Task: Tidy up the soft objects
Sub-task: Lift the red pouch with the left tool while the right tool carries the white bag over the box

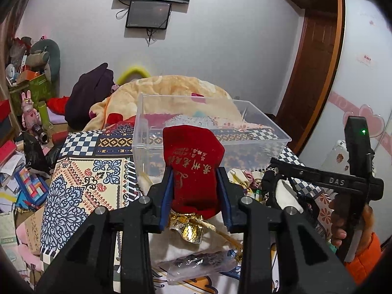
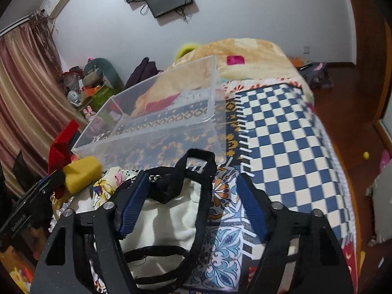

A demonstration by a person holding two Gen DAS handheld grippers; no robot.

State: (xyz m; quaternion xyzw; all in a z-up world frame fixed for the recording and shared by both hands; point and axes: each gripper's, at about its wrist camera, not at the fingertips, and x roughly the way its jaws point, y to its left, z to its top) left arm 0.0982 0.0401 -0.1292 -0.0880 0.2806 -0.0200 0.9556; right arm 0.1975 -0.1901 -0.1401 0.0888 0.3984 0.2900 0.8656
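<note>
left gripper (image 1: 197, 183): clamped on red pouch (image 1: 193, 169), frame centre
right gripper (image 2: 193, 203): jaws apart, black strap (image 2: 201, 196) lying loose between
clear bin (image 2: 156, 112): seen above, on patterned cloth (image 2: 281, 134)

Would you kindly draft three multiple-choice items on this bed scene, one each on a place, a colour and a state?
1. Where is the clear plastic box?
A. on the patterned bedspread
B. on the floor
C. on a shelf

2. What colour is the pouch in the left gripper?
A. green
B. red
C. white

3. How do the right gripper's jaws stand?
A. shut on a sponge
B. open
C. shut on the box

Answers: 1 A, it rests on the bedspread; 2 B, red velvet with gold print; 3 B, the pads stand apart over the black-handled white bag.
</note>
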